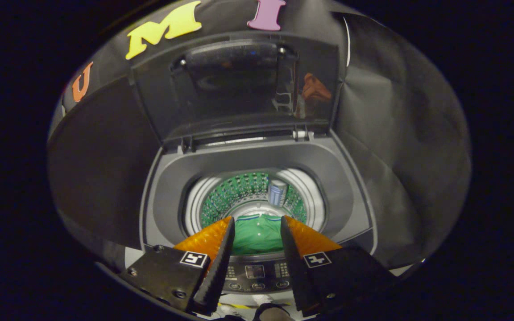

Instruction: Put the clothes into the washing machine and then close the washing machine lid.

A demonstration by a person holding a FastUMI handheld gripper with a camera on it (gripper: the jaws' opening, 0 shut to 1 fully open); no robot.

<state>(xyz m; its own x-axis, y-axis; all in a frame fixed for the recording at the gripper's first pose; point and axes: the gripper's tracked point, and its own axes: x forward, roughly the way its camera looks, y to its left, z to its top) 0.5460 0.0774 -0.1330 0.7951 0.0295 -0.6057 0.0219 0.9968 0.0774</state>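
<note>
Your tongs (257, 225) are open and empty above the washing machine (257, 160), the green clothes (257, 234) lie in the drum below them, and the raised lid (239, 89) stands beyond.

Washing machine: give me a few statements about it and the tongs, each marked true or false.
1. The washing machine lid stands open. True.
2. A green garment lies inside the drum. True.
3. The tongs are shut on the garment. False: they are open, with the garment seen beyond them.
4. The control panel is behind the drum, by the lid hinge. False: it is on the near edge, between the fingers.
</note>
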